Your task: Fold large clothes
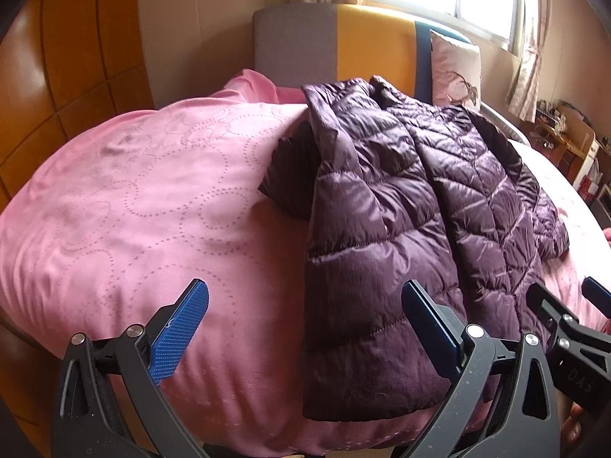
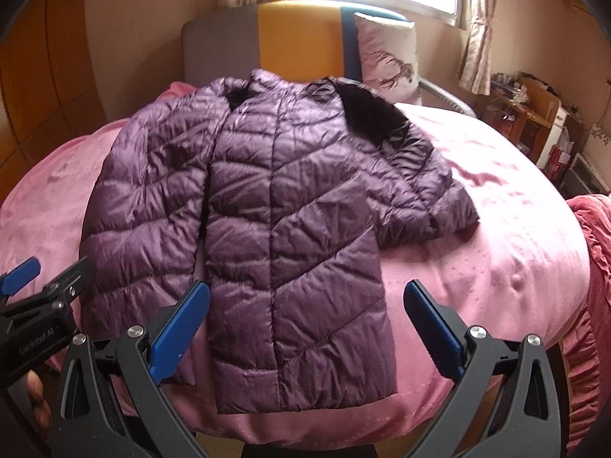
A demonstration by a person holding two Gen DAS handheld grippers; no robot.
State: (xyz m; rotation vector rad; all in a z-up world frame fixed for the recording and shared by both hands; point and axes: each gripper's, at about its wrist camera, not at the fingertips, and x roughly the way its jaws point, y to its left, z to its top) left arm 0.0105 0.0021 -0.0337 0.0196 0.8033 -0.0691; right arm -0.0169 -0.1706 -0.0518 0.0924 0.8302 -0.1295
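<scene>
A dark purple quilted puffer jacket (image 2: 275,206) lies front up on a pink bed, collar toward the headboard, hem toward me. Its left sleeve lies alongside the body; its right sleeve (image 2: 431,191) sticks out to the right. The jacket also shows in the left wrist view (image 1: 401,229). My left gripper (image 1: 305,328) is open and empty, above the bed's near edge at the jacket's left hem. My right gripper (image 2: 305,328) is open and empty, above the jacket's hem. Each gripper shows in the other's view: the right gripper (image 1: 565,297) and the left gripper (image 2: 49,274).
The pink quilted bedspread (image 1: 133,210) covers the bed. A grey, yellow and blue headboard (image 2: 298,38) and a patterned pillow (image 2: 385,57) stand at the back. A wooden wardrobe (image 1: 68,57) is on the left, cluttered shelves (image 2: 534,114) on the right, and a red ruffled cloth (image 2: 588,267) at the bed's right.
</scene>
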